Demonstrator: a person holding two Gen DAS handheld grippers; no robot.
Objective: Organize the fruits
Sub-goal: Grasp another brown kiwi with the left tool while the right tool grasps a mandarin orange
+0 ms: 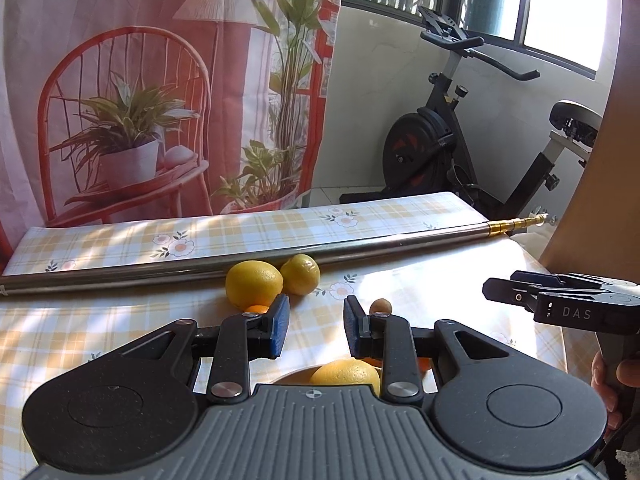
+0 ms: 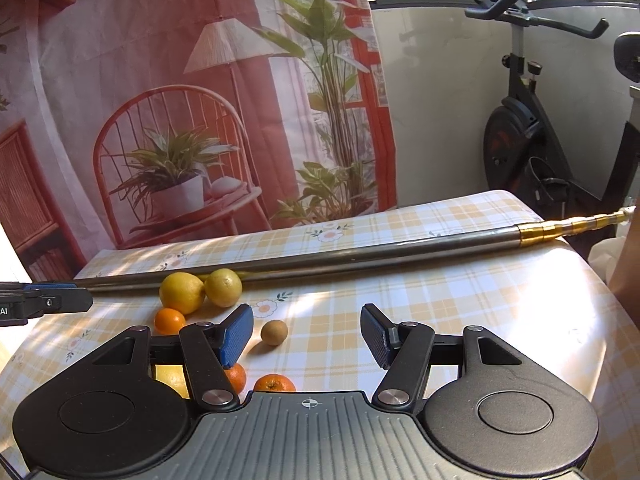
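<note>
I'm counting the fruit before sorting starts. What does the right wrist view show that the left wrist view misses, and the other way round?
Only the right wrist view shows three small oranges in full: one by the lemons, two near the camera. It also shows the open right tongs.

Only the left wrist view shows the open left tongs, with a yellow fruit directly below them, and a hand holding the other tool.

Both show two lemons, the small brown fruit, the metal pole and the checked tablecloth.
</note>
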